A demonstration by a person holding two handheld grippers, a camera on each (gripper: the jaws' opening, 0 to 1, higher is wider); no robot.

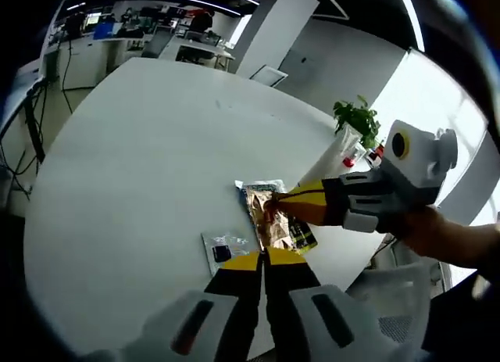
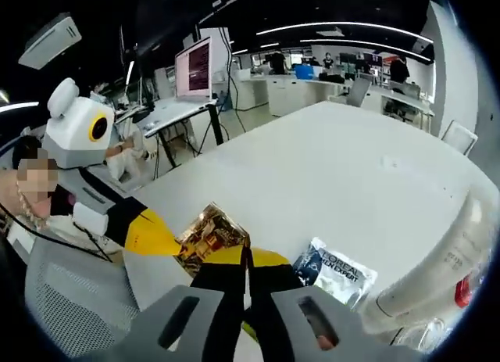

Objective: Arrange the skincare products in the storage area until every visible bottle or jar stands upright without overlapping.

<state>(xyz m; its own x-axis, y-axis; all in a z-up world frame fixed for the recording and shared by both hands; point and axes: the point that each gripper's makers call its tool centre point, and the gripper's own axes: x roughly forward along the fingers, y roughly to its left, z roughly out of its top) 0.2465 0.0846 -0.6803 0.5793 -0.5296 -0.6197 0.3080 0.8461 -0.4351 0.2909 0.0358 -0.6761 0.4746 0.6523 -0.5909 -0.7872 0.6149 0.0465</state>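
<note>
A crinkled gold sachet (image 1: 268,224) lies near the white table's (image 1: 156,166) edge. My left gripper (image 1: 263,258) is shut, its yellow tips pinching the sachet's near end. From the right, my right gripper (image 1: 275,206) is shut on the sachet's far part. In the right gripper view the gold sachet (image 2: 209,231) sits between my right gripper (image 2: 247,256), shut at its edge, and the left gripper (image 2: 168,237) reaching in from the left. A silver sachet (image 1: 223,249) lies flat beside the gold one; its printed face (image 2: 337,272) reads as a men's skincare sample. A large white bottle (image 2: 437,268) looms at the right.
A green potted plant (image 1: 356,120) stands at the table's far corner with small white and red items (image 1: 361,154) by it. A grey mesh chair (image 2: 66,299) sits just off the table's edge. Desks and monitors (image 2: 195,65) fill the office behind. The table top (image 2: 351,174) stretches away wide and bare.
</note>
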